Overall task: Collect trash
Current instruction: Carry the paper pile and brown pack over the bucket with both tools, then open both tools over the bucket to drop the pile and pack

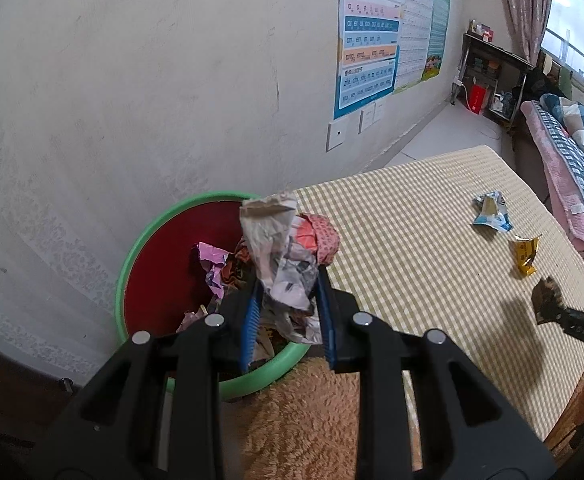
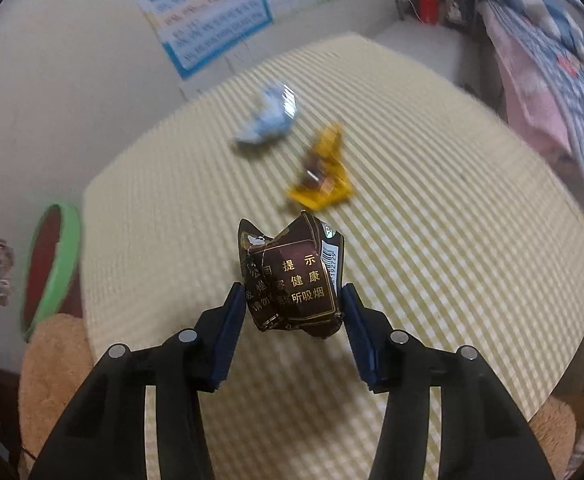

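Observation:
My left gripper [image 1: 287, 284] is shut on a crumpled white and pink wrapper [image 1: 279, 256] and holds it above the green-rimmed red bin [image 1: 151, 256], which has several crumpled wrappers inside. My right gripper [image 2: 292, 300] is shut on a crushed dark brown cigarette pack [image 2: 292, 276] and holds it above the checked tabletop [image 2: 432, 240]. A blue-white wrapper [image 1: 492, 212] and a yellow wrapper [image 1: 526, 254] lie on the table; both also show, blurred, in the right wrist view: the blue-white one [image 2: 269, 120], the yellow one [image 2: 324, 176]. The right gripper with the pack shows at the right edge [image 1: 548, 300].
The bin stands against the white wall [image 1: 131, 100] at the table's left edge [image 2: 51, 264]. A brown fuzzy cushion [image 1: 312, 420] lies near the table's near side. A bed with a plaid quilt [image 1: 572, 152] runs along the right. Posters [image 1: 372, 32] hang on the wall.

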